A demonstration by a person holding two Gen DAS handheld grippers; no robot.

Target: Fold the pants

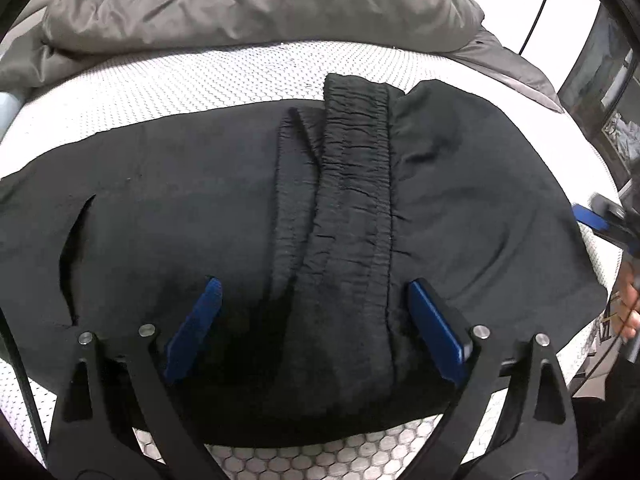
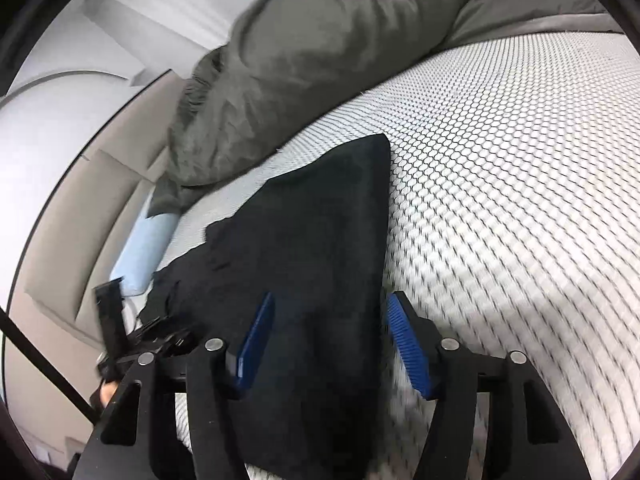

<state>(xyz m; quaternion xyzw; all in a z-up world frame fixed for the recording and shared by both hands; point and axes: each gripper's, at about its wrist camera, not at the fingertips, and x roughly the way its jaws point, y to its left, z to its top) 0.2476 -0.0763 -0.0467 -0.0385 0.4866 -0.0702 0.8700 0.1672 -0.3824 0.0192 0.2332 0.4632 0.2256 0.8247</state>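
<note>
Black pants lie folded on a white honeycomb-patterned mattress. Their gathered elastic waistband runs up the middle of the left wrist view. My left gripper hangs just over the near end of that waistband, jaws wide open, one blue pad on each side of it. In the right wrist view a pointed end of the pants lies between the blue pads of my right gripper. Its jaws stand apart and are not pressing on the cloth.
A crumpled grey duvet lies along the far side of the mattress. A light blue pillow sits at the bed's edge beside a beige panel. Bare mattress stretches to the right of the pants. A hand shows at the right edge.
</note>
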